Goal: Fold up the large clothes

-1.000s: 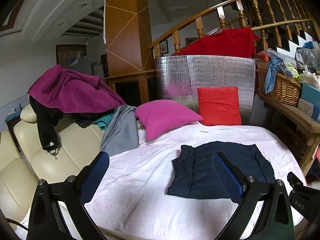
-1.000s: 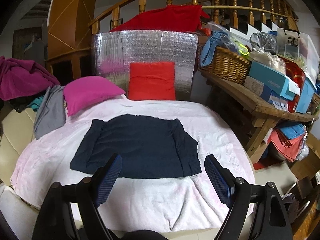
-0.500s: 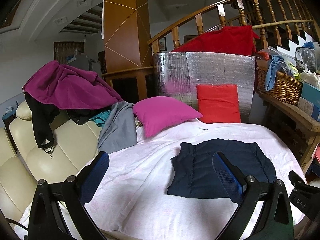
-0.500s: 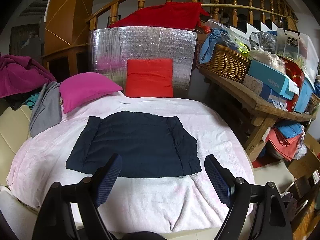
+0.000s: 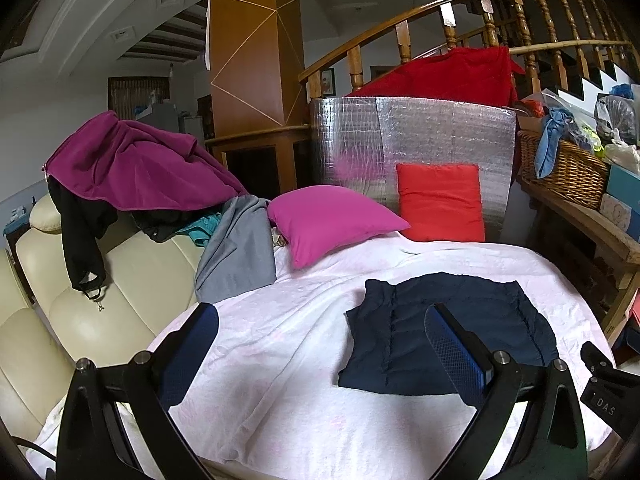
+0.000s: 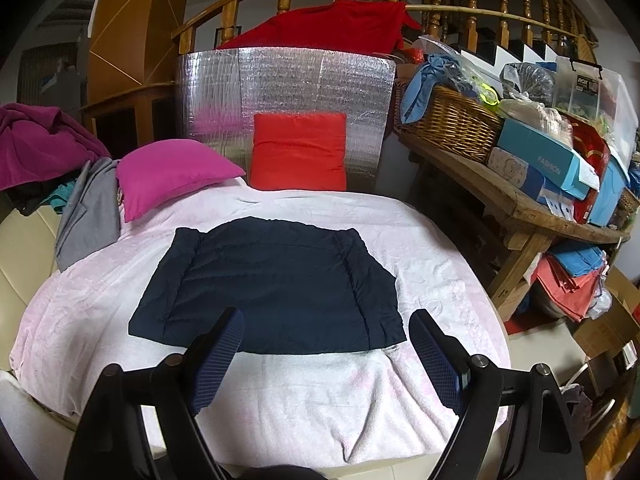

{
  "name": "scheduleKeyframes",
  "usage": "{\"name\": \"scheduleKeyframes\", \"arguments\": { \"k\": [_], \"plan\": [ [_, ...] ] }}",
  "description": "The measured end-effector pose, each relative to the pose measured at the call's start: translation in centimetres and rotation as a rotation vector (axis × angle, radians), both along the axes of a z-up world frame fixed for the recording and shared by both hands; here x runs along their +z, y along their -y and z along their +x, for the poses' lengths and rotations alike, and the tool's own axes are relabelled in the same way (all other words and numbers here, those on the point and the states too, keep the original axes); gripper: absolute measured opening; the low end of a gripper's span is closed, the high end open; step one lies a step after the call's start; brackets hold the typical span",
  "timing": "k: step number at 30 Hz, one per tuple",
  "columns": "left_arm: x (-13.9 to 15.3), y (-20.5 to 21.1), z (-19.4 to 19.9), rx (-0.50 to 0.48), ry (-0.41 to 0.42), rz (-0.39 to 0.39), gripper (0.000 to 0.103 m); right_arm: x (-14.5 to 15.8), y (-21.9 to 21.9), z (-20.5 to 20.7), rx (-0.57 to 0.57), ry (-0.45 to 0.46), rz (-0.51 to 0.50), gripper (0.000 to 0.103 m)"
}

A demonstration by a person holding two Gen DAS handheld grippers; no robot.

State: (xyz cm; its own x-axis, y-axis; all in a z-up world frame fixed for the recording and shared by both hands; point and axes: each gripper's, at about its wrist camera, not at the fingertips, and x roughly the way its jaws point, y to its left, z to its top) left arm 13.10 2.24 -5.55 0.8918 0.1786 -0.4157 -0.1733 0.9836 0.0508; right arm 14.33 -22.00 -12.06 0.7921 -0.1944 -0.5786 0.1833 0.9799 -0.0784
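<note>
Bedding in pale pink [image 6: 280, 408] is spread as a flat folding surface, with pillows kept at the far edge and unsorted clothes heaped on the sofa [image 5: 100, 312] to the left. The navy garment [image 6: 272, 288], already folded to a compact rectangle, is laid at its middle. Both the left gripper [image 5: 320, 344] and right gripper [image 6: 324, 352] are held wide apart, empty, near the garment's near edge.

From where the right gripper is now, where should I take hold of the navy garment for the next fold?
Take the navy garment by its near right corner, coming in low from the near edge. It lies flat on the pink blanket, and that corner sits just ahead of the open right gripper, so a finger could likely slide under the hem.
</note>
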Motion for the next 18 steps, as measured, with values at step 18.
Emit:
{"name": "scheduleKeyframes", "arguments": {
  "k": [18],
  "plan": [
    [-0.16, 0.91, -0.34, 0.001, 0.006, 0.011, 0.102, -0.85, 0.48, -0.01, 0.017, -0.007, 0.006, 0.087]
  ]
}}
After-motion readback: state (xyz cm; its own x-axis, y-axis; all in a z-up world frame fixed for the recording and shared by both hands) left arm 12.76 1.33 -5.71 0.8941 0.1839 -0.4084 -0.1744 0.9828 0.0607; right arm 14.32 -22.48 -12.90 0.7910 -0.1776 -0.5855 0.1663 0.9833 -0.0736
